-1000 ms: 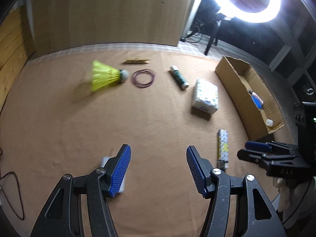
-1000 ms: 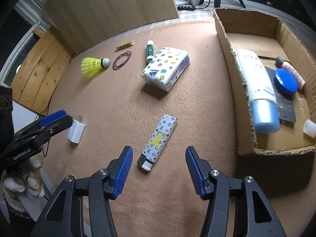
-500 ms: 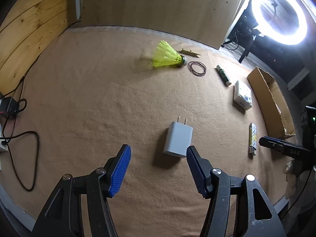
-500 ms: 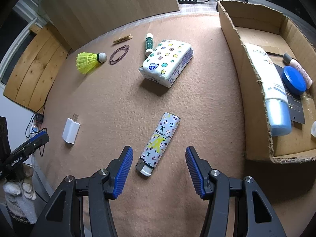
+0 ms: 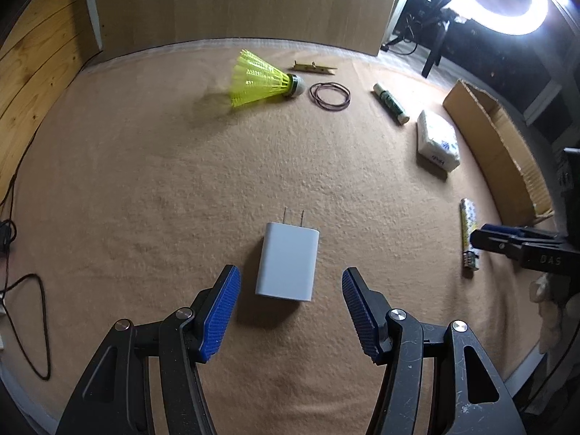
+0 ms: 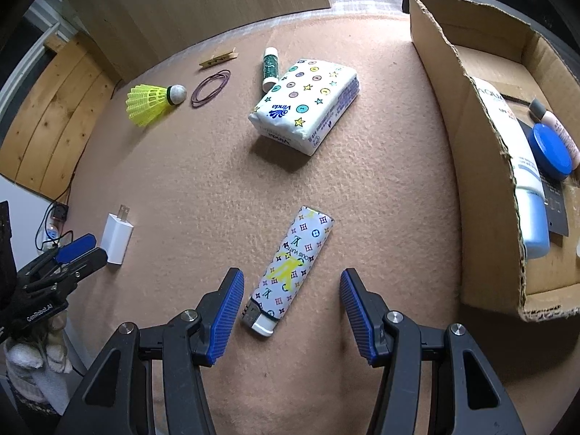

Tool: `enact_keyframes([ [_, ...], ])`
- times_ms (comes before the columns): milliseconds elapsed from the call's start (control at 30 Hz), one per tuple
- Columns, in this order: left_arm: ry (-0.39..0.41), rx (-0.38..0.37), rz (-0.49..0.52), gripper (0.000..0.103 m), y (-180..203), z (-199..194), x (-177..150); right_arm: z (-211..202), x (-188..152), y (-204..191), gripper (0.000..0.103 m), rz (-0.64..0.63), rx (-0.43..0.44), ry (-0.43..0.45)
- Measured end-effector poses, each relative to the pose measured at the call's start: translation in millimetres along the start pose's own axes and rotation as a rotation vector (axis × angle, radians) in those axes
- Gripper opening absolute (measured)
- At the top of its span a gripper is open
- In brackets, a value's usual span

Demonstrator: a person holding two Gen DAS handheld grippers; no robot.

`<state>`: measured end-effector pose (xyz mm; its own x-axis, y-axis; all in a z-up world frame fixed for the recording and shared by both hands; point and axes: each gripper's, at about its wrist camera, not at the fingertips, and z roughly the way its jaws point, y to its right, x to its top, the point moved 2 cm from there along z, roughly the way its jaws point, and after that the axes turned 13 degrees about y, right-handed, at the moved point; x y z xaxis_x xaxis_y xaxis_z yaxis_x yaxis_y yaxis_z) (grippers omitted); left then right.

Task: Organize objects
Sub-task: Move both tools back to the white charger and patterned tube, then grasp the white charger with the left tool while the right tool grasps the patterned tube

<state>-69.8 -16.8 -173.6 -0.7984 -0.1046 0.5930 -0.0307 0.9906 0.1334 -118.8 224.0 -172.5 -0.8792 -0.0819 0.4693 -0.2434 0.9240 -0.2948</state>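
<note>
The left gripper hangs with its blue-padded jaws apart, empty, just above the near end of a white rectangular wall charger lying flat on the tan felt-covered bench, prongs pointing toward the far edge. The right gripper is likewise spread and holds nothing; a patterned white lighter lies between its jaws, untouched, near the front edge. Toward the far edge lie a yellow plastic shuttlecock, a loop of dark rubber bands, a wooden clothespin, a green glitter tube and a patterned tissue pack. An open cardboard box stands at the right edge, containing a white-and-blue tube and a round blue lid.
</note>
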Motion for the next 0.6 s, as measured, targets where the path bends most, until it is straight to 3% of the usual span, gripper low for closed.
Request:
enact_keyframes([
  [333,-0.027,0.027,0.025,0.062,-1.9,22.1,1.2,8.5,5.3,-17.8,0.049,-0.078,-0.017,-0.002],
  [600,-0.037,0.046,0.033,0.062,-1.0,31.7,-0.9,15.5,1.5,-41.7,0.025,-0.258,-0.077,0.006],
])
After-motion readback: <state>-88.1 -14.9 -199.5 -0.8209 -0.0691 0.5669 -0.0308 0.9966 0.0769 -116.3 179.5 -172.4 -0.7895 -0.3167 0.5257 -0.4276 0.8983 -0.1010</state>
